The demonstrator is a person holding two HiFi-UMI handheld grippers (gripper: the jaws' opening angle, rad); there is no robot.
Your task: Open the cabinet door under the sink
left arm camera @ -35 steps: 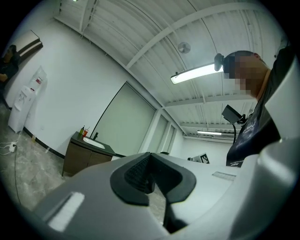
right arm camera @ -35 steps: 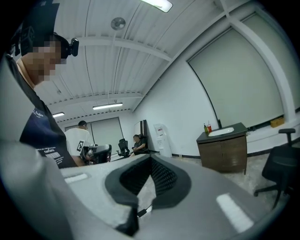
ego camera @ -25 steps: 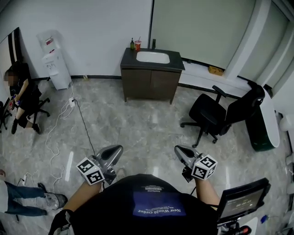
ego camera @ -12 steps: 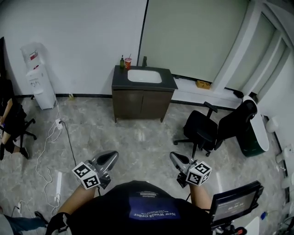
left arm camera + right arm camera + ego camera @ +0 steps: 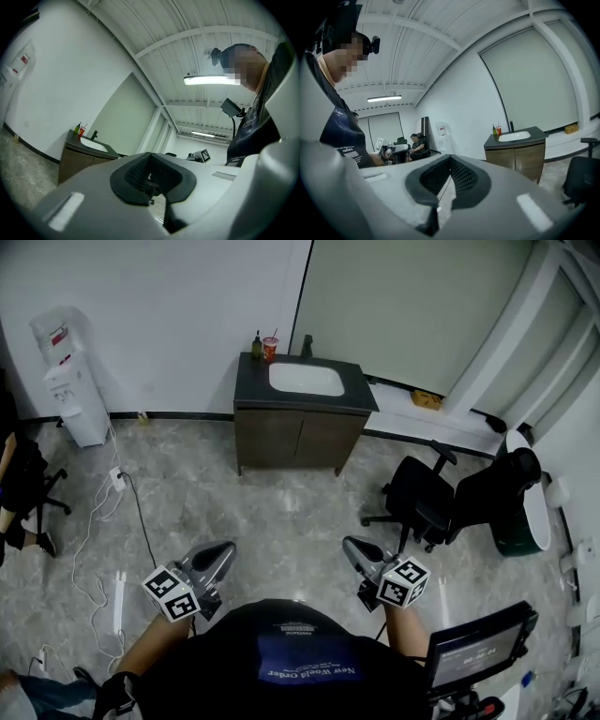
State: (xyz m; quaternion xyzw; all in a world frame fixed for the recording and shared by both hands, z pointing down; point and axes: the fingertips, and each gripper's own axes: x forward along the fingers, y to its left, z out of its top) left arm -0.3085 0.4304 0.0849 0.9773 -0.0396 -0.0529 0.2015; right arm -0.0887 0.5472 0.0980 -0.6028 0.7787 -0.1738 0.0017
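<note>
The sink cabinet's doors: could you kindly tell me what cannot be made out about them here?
- Handles: too small to see on the cabinet doors in the head view.
- Their lower right part: hidden behind the left gripper's body in the left gripper view.
- Hinge side: too distant in every view.

My left claw [image 5: 151,164] sits closed with nothing in it; beyond, at left, I see the sink cabinet [image 5: 77,161], a bottle [image 5: 77,127] and cup [image 5: 83,131] on its counter [image 5: 74,139].

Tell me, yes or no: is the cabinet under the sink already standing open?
No: in the head view both brown cabinet doors sit shut and flush below the sink.
</note>
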